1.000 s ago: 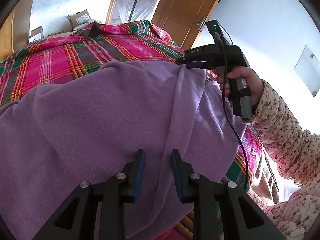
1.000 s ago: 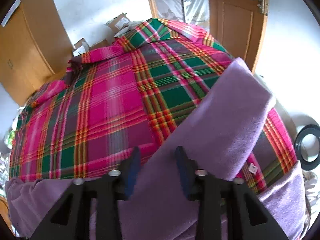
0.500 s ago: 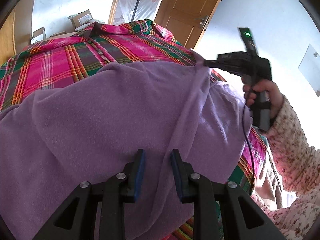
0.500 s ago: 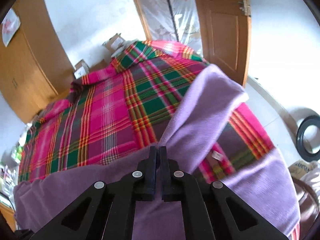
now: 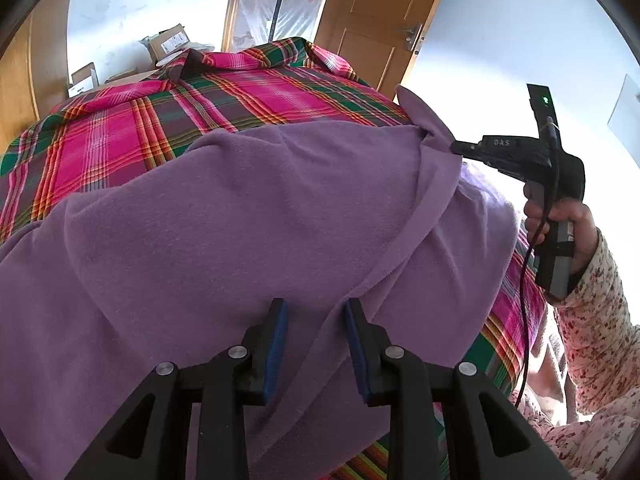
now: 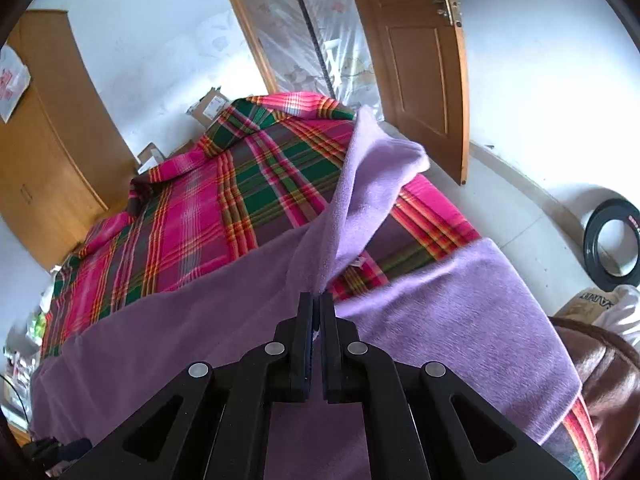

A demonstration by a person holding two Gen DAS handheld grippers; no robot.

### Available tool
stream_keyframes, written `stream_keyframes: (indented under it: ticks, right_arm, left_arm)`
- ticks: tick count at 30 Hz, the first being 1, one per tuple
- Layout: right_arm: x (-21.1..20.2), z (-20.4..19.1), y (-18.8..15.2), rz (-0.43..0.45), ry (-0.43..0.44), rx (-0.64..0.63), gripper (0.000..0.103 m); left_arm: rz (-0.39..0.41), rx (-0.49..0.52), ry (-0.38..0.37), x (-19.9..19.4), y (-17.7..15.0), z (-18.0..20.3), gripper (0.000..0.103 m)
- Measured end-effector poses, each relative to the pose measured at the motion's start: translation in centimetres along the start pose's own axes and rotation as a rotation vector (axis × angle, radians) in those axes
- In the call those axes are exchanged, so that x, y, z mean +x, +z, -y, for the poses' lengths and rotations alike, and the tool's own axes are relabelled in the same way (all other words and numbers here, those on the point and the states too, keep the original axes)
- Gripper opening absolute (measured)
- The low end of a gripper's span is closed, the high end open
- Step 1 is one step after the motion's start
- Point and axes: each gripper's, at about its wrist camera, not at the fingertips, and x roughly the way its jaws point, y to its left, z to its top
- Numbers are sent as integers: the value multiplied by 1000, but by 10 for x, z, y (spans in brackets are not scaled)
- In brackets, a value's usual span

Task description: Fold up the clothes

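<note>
Two grippers on one purple fleece garment (image 5: 240, 240), which lies spread over a bed with a pink-green plaid cover (image 5: 120, 136). Left gripper (image 5: 316, 344): fingers set wide apart, hovering low over the near part of the fleece with a raised fold edge running up between them; contact with the fabric can't be told. Right gripper (image 6: 317, 332): fingers pinched together on a fleece edge, cloth pulled up into a taut ridge from the fingertips toward the far right. Left wrist view shows that gripper at the right, clamped on a fleece corner, held by a hand (image 5: 560, 224) in a floral sleeve (image 5: 600, 312). Wooden door (image 6: 424, 68) and cardboard boxes (image 5: 168, 40) beyond the far end of the bed; black ring (image 6: 612, 236) on the floor at right.
</note>
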Motion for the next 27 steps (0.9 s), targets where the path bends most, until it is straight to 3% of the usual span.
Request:
stream_keyframes:
  ticks: [4, 9, 13, 14, 25, 27]
  right_arm:
    - [1, 6, -3, -13, 13, 8, 3]
    - [8, 11, 3, -39, 59, 32, 8]
    - [11, 14, 13, -39, 80, 49, 29]
    - [12, 15, 17, -37, 80, 47, 29]
    - [50, 4, 51, -72, 33, -21, 29]
    - [54, 4, 52, -74, 38, -13, 15]
  left_arm:
    - [-3, 19, -2, 2, 1, 5, 22]
    - [-8, 40, 4, 5, 1, 11, 20]
    - [-8, 50, -22, 6, -1, 18, 19]
    - [-10, 54, -21, 7, -1, 20, 19]
    - [-15, 66, 4, 10, 0, 29, 19]
    - [-18, 83, 15, 11, 1, 32, 20]
